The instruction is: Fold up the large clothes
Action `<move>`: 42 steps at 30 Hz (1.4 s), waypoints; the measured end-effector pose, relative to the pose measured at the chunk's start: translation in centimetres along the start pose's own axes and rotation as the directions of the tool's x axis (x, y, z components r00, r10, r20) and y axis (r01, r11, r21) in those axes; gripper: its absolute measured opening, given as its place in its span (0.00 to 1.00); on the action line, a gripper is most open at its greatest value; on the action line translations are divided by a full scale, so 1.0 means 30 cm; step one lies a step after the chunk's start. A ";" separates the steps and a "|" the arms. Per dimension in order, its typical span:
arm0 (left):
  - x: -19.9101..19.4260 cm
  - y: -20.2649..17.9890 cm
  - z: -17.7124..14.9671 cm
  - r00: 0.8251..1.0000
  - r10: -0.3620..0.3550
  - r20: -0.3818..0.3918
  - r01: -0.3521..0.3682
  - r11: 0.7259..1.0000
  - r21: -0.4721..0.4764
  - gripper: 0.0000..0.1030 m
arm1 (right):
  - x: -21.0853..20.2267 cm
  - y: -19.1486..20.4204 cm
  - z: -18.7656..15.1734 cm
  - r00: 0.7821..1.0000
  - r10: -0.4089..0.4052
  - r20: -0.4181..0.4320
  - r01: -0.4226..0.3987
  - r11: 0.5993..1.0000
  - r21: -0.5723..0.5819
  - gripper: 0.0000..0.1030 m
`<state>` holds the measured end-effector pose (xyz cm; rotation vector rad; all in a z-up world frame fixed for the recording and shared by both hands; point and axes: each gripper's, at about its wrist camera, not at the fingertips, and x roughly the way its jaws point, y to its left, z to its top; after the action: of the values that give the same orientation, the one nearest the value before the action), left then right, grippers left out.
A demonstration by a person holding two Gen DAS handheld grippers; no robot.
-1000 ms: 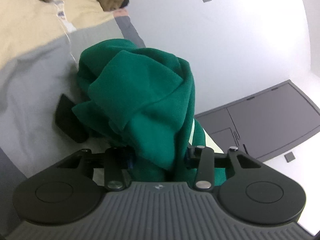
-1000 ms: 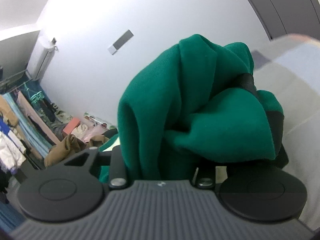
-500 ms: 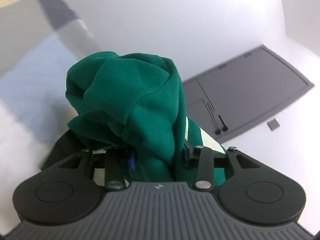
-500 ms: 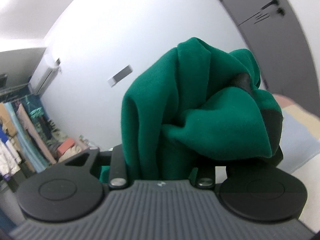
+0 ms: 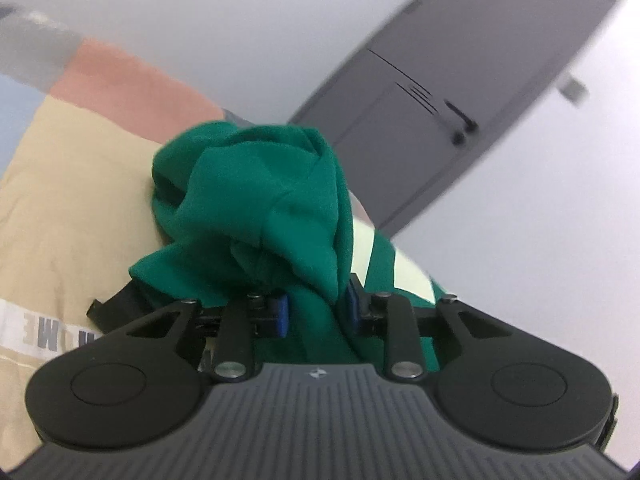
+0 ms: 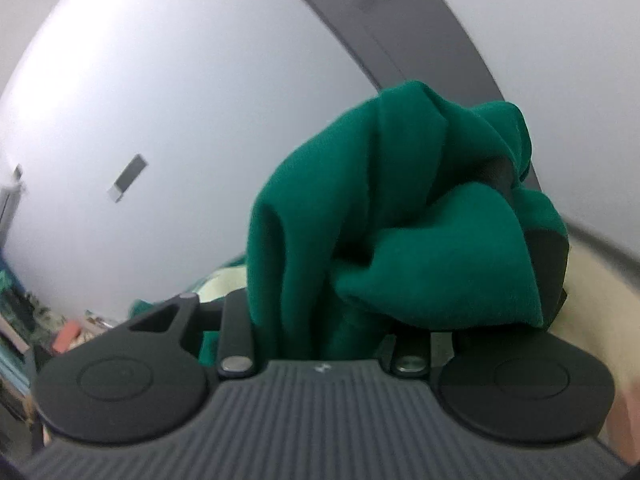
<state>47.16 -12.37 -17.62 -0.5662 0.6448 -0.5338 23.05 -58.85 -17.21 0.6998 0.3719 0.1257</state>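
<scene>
A bunched dark green garment (image 5: 260, 200) with pale stripes and black trim rises out of my left gripper (image 5: 316, 312). Its blue pads (image 5: 280, 314) have a fold of the cloth between them, and the jaws are closing on it. The black trim hangs down on the left over the bed cover. In the right wrist view the same green garment (image 6: 400, 220) billows over my right gripper (image 6: 324, 320), which is shut on it. The cloth hides the right fingertips.
A bed cover (image 5: 80, 200) in tan, pink, grey and blue blocks lies below the left gripper. A grey door (image 5: 460, 100) stands in the white wall behind. A cluttered clothes corner (image 6: 24, 320) shows at the lower left of the right wrist view.
Both views have swung sideways: the left one now looks over the tan and pink cover toward the door. The left jaws stand narrower on the cloth. The right grip looks unchanged.
</scene>
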 end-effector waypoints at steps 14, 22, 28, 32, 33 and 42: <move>-0.024 -0.015 -0.153 0.994 0.091 -0.063 -0.086 0.993 0.078 0.31 | -0.010 -0.191 -0.176 0.999 0.032 0.028 -0.034 0.996 0.083 0.44; -0.078 -0.204 -0.171 0.983 0.151 -0.105 -0.140 0.984 0.109 0.73 | -0.085 -0.133 -0.139 0.998 -0.062 -0.003 0.062 0.990 0.130 0.77; -0.196 -0.301 -0.179 0.974 0.213 -0.082 -0.190 0.954 0.231 0.75 | -0.221 -0.035 -0.134 0.989 -0.149 -0.005 0.149 0.988 0.044 0.77; -0.330 -0.403 -0.164 0.979 0.202 -0.032 -0.184 0.938 0.292 0.75 | -0.336 0.056 -0.114 0.987 -0.161 0.025 0.161 0.987 0.006 0.77; -0.367 -0.433 -0.159 0.980 0.196 -0.019 -0.181 0.935 0.305 0.75 | -0.366 0.087 -0.106 0.988 -0.150 0.040 0.151 0.989 -0.007 0.77; -0.735 -0.703 -0.179 0.985 0.153 0.083 -0.174 0.882 0.437 0.80 | -0.652 0.450 -0.057 0.984 -0.089 0.153 0.112 0.983 -0.145 0.76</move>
<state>22.66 -15.74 1.03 -0.0893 0.4988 -0.4864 4.40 -52.17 -3.95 0.5334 0.2534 0.0064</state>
